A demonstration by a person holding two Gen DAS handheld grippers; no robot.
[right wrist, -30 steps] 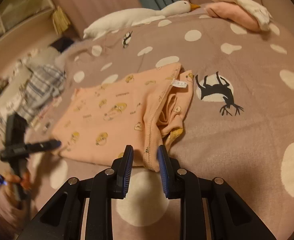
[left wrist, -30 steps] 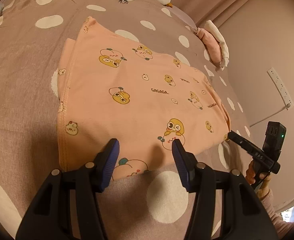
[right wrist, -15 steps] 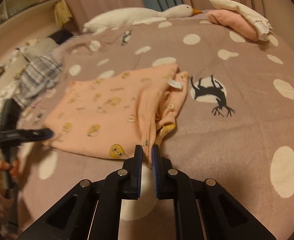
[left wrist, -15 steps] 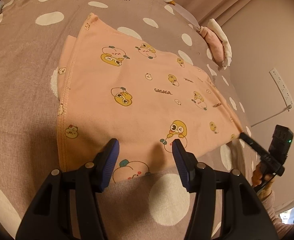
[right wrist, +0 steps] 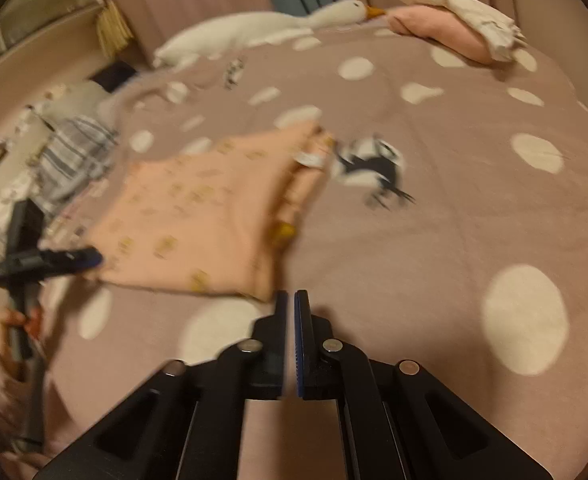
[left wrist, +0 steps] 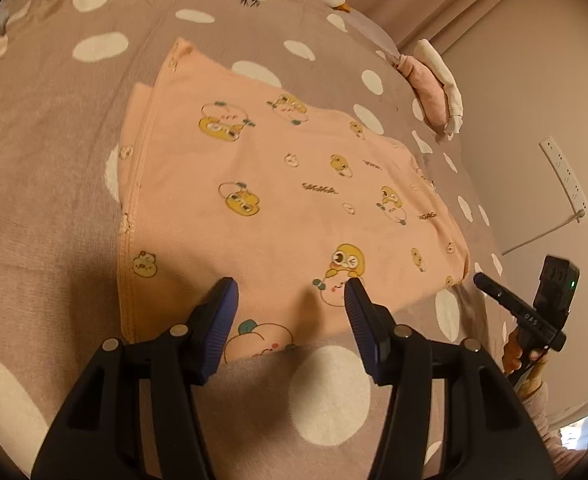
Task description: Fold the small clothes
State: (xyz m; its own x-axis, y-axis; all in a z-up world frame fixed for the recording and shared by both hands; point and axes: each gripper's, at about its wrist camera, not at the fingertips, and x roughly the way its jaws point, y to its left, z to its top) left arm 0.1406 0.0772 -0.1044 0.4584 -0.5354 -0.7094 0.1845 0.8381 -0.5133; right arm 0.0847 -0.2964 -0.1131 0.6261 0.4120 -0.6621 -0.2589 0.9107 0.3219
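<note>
A peach garment (left wrist: 294, 184) printed with yellow cartoon ducks lies flat on the mauve polka-dot bedspread (left wrist: 45, 208). My left gripper (left wrist: 289, 292) stands open astride its near hem, pads apart and pressing on nothing. At the garment's right corner sits the tip of my right gripper (left wrist: 478, 279). The right wrist view is blurred. There the right gripper (right wrist: 289, 296) has its jaws shut at the near corner of the garment (right wrist: 197, 216). The blur hides how much cloth lies between the pads. The left gripper (right wrist: 89, 257) shows at the garment's far left corner.
A white plush goose (right wrist: 253, 32) and a stack of folded pink and white clothes (right wrist: 454, 20) lie at the head of the bed. A striped pile of clothes (right wrist: 73, 152) sits off the bed's left side. A power strip (left wrist: 566, 176) hangs on the wall.
My right gripper's jaws have closed onto the garment's near edge, and its view has drawn slightly back. The left gripper has stayed open over the hem.
</note>
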